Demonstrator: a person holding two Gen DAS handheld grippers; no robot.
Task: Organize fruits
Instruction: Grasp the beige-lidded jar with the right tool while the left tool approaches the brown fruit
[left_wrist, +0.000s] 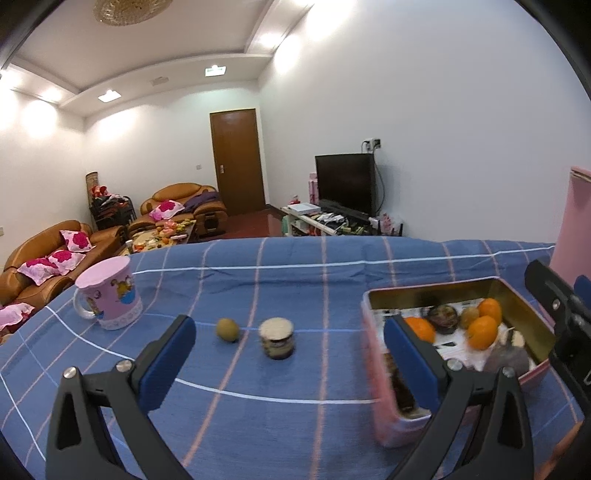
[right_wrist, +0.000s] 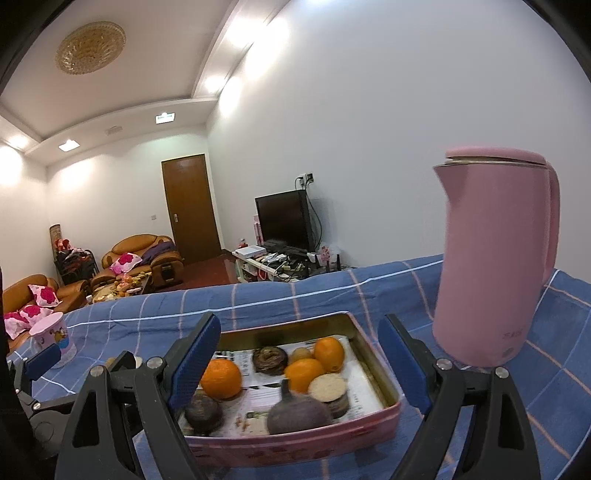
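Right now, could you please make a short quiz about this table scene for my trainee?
1. True or false: the kiwi on the blue cloth lies inside the pink tin.
2. How many oranges are in the tin?
3. What stands nearest the loose kiwi: A) pink kettle B) small jar C) pink mug?

Key: 1 false; 2 three; 3 B.

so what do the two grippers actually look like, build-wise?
Both match. The left gripper and right gripper each have two black plastic arms with triangular cut-outs and silver screw heads at the pivots. The fingers are flat blue pads with a fine textured face. No cables, markings or sleeves show in either view.
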